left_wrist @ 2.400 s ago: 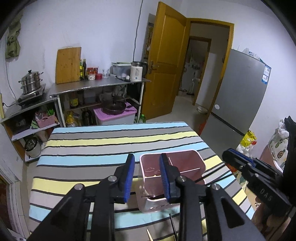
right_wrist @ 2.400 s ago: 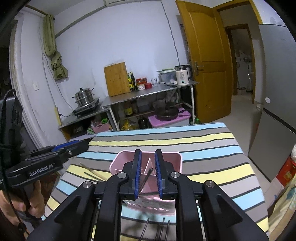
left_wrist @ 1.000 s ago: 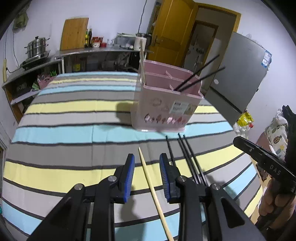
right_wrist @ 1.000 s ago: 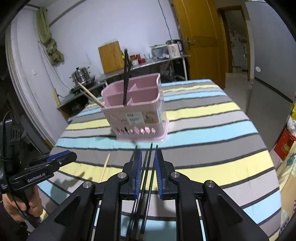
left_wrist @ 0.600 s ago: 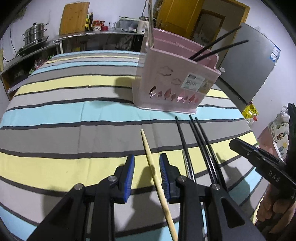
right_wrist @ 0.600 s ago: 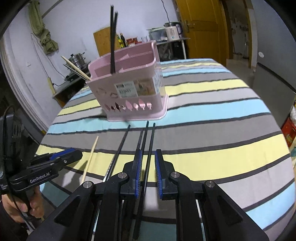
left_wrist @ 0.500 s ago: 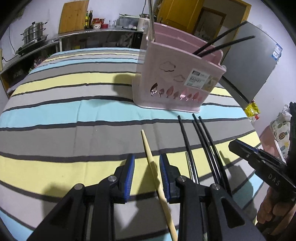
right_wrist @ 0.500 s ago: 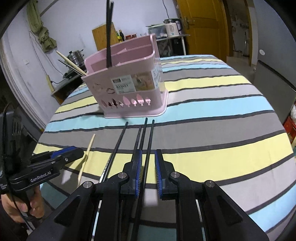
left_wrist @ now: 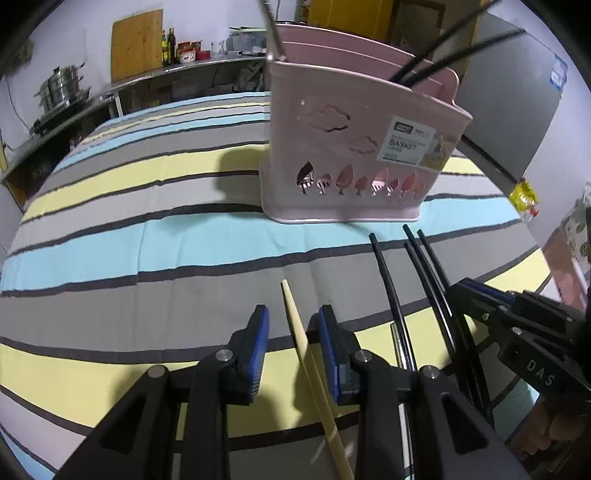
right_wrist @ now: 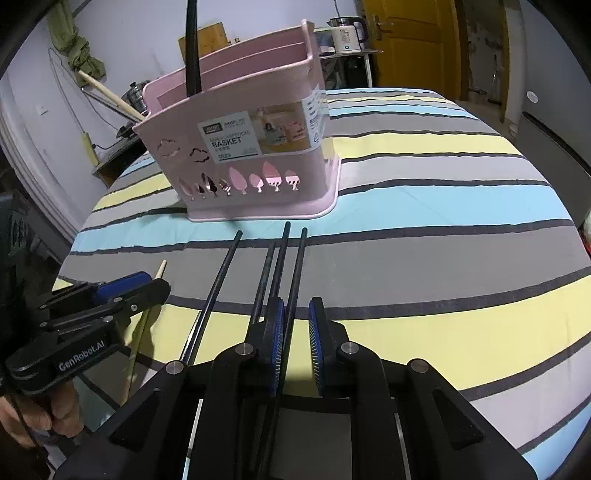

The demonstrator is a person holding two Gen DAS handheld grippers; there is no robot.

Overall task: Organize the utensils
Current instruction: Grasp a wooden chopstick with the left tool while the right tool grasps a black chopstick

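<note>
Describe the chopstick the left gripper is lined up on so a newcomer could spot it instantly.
Start at the pink utensil basket on the striped tablecloth. On the cloth in front of it lie several chopsticks; the target is the wooden chopstick, between the left gripper's open jaws. It is the only pale one; the others beside it are black.

Black two-finger left gripper (left_wrist: pixel 293 328), blue ribbed pads, silver pivot screws. Same build on right gripper (right_wrist: pixel 296 325). White "GenRobot.AI" and "DAS" lettering on bodies.

Home kitchen: steel counter (left_wrist: pixel 192 68) with oil bottles (left_wrist: pixel 167 46), wooden cutting board (left_wrist: pixel 136 42), stacked steel steamer pot (left_wrist: pixel 61 88), white electric kettle (right_wrist: pixel 347 35), grey fridge (left_wrist: pixel 517 103), yellow wooden door (right_wrist: pixel 413 44).
</note>
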